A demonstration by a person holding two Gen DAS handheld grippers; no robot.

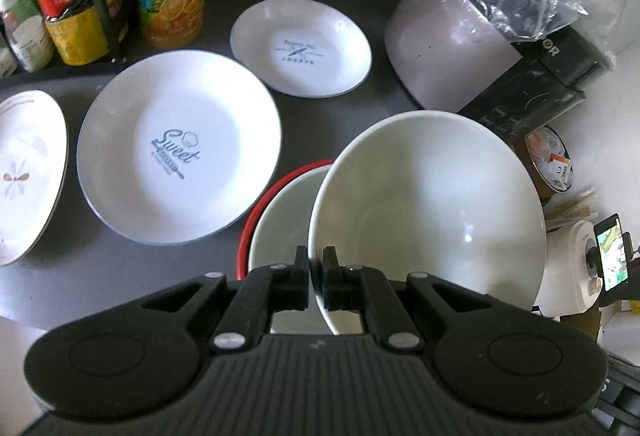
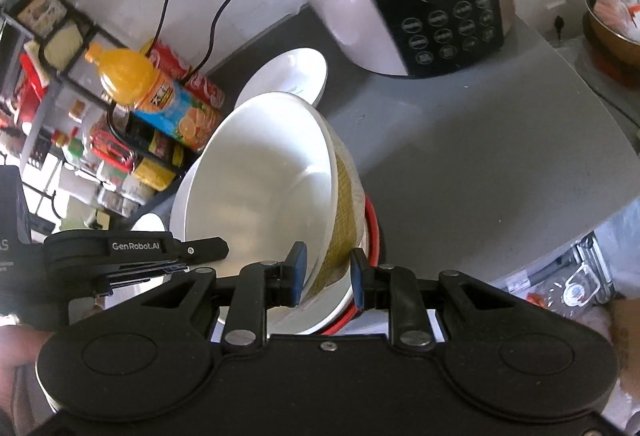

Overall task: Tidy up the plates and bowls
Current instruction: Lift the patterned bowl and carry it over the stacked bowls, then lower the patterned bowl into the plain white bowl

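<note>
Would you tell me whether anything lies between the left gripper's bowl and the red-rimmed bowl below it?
Nothing visible does. The bowl, clamped in the left gripper, tilts right above the red-rimmed bowl, whose visible inside is bare.

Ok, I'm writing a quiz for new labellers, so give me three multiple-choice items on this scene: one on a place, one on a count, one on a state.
1. Where is the red-rimmed bowl?
A. on the rice cooker
B. just below the tilted white bowl
C. on the Sweet plate

2. How many flat plates show in the left wrist view?
A. one
B. three
C. five

3. What is the left tool doing?
A. standing wide open over a plate
B. holding a bottle
C. pinching the white bowl's rim

Key:
1 B: the red-rimmed bowl peeks out under the white bowl.
2 B: the Sweet plate, small printed plate and floral plate.
3 C: the left tool is shut with the rim between its pads.
</note>
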